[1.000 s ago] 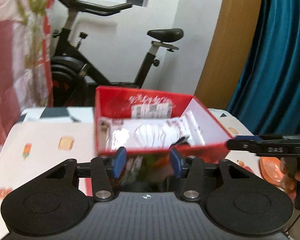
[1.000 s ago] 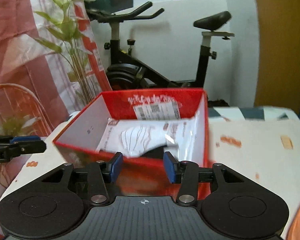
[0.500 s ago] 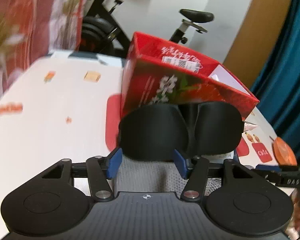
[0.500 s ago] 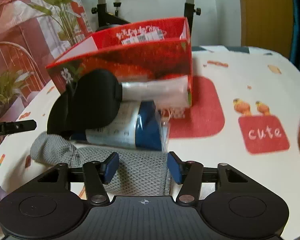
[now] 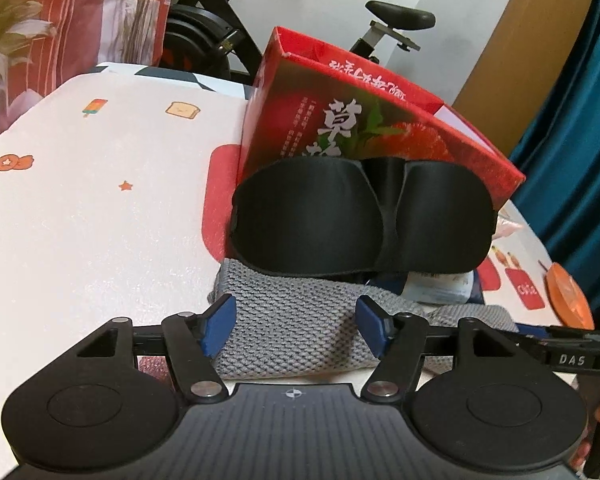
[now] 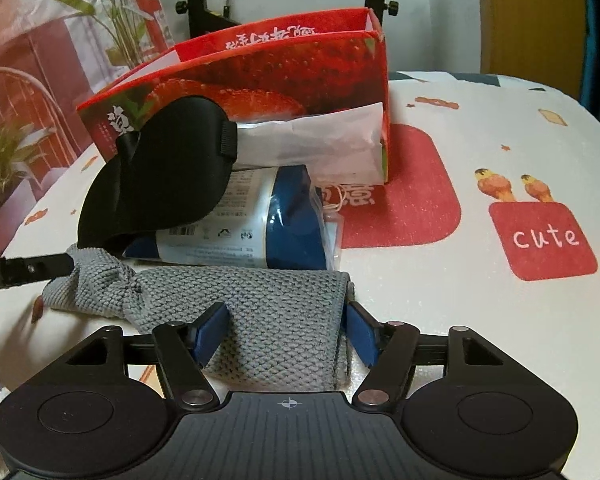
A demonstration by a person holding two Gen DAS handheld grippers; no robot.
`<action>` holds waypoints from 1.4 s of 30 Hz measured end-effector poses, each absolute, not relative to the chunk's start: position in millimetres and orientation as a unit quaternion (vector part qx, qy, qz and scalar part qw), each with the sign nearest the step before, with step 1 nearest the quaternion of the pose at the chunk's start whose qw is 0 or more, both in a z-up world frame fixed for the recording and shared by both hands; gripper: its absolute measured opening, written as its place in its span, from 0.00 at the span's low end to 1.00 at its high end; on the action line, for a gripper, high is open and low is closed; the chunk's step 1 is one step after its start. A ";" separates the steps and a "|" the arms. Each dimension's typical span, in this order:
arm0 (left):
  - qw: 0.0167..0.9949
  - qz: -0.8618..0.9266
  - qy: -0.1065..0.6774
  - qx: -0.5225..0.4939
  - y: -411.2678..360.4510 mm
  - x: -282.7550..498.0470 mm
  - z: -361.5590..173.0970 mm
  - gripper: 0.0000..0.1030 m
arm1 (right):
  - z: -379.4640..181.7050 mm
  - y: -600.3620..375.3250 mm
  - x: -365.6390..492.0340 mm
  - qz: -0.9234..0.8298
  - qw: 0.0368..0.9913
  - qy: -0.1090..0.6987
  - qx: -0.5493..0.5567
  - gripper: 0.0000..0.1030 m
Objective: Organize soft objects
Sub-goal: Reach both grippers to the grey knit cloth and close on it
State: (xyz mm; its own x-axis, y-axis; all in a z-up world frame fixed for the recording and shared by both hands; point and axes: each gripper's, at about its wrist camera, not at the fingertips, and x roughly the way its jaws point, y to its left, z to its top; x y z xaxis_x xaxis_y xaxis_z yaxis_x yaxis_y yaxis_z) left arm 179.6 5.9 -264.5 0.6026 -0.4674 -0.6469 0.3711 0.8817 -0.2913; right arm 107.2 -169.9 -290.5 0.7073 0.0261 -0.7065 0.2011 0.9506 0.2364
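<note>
Three soft items lie outside the red box (image 6: pixel 260 80): a grey knitted cloth (image 6: pixel 268 320), a black sleep mask (image 6: pixel 160 176) and a blue-and-white packet (image 6: pixel 260 220). In the right wrist view the cloth lies nearest on the surface (image 6: pixel 480 320); the packet lies at its twelve o'clock, just beyond it. The mask leans on the packet at eleven o'clock and against the box front. A white paper pouch (image 6: pixel 320 140) also rests against the box.

Left gripper (image 5: pixel 296 326): jaws have just been opening and stand moderately wide, straddling one end of the cloth; no pad visibly presses on it. Right gripper (image 6: pixel 288 332): likewise just opening, moderately wide; the cloth lies between the jaws, and contact at the pads cannot be confirmed.

Progress, as judged: early. Whatever the box holds is hidden in these views. The cloth is not yet lifted; mask, packet and pouch remain to be put away.

Surroundings: an orange plate (image 5: pixel 568 296) at three o'clock in the left wrist view, an exercise bike (image 5: pixel 220 36) and a plant (image 6: pixel 112 20) behind. The mask and packet stand between the cloth and the box.
</note>
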 end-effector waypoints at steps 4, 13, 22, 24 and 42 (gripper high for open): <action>0.893 -0.242 0.377 -0.037 3.9 176.1 -265.2 0.66 | -292.4 -169.3 106.8 -0.047 0.913 0.378 0.144 0.60; 0.885 -0.236 0.396 -0.064 15.4 188.1 -268.8 0.66 | -294.2 -163.5 109.4 -0.046 0.918 0.375 0.123 0.53; 0.892 -0.216 0.391 -0.068 11.8 184.0 -275.3 0.68 | -294.7 -164.5 109.2 -0.036 0.919 0.373 0.122 0.43; 0.892 -0.212 0.393 -0.072 11.0 184.3 -274.4 0.68 | -294.1 -163.3 109.8 -0.030 0.918 0.375 0.122 0.36; 0.899 -0.203 0.382 -0.060 6.7 142.8 -260.5 0.16 | -273.7 -154.0 101.2 0.016 0.921 0.364 0.135 0.14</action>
